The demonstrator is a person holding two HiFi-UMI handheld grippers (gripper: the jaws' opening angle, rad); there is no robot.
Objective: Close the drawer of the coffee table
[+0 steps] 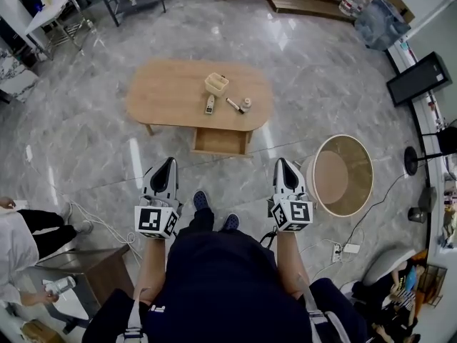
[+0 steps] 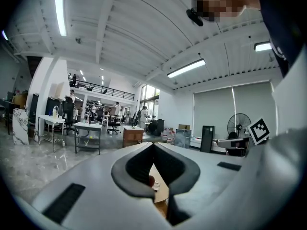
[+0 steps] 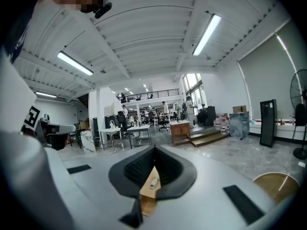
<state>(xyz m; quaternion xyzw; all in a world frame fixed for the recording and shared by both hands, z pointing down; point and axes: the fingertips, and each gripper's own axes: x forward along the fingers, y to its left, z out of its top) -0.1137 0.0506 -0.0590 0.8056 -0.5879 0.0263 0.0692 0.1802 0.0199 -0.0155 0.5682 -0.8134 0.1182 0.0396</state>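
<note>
Both grippers clenched and empty, drawer still open ahead.
Left gripper (image 1: 168, 164): jaws together, nothing between them, held roughly level. Probably set up to push with the closed tips, not to grab. Coffee table (image 1: 164, 91) is ahead of both grippers, well apart. Its drawer (image 1: 221, 141) is pulled out on the near side, facing them, ahead and between the two. Right gripper (image 1: 283, 164): same state, jaws together, empty, parallel to the left one. Round wicker-rimmed table (image 1: 335, 177) sits just right of the right gripper, off the likely push line. Push not yet begun, gap to the drawer front must be covered first.
</note>
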